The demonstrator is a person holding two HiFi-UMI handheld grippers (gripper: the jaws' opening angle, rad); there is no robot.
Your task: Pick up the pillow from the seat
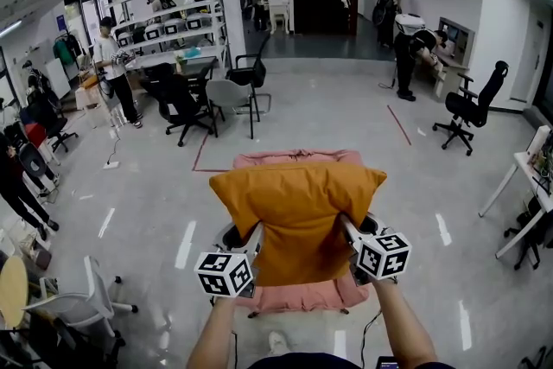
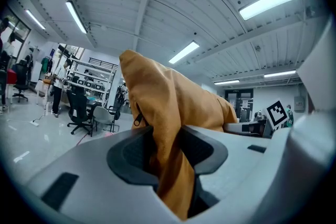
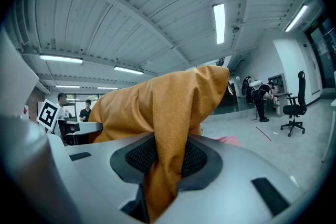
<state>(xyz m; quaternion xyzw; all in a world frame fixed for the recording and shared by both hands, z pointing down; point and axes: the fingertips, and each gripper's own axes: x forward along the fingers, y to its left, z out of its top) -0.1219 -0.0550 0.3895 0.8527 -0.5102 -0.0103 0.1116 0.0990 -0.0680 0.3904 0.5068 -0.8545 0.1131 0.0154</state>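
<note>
Currently, the pillow [image 1: 298, 216] is being held up in the air between both grippers, above the pink seat [image 1: 294, 158]. Its left edge is being pinched by the left gripper [image 2: 168, 152], whose jaws are standing partly closed with orange fabric bunched between the pads. Its right edge is being clamped likewise by the right gripper [image 3: 165, 157], the narrowly parted jaws pressing on a fold of cloth. Chairs [image 1: 186, 104] are being shown on the floor well behind.
</note>
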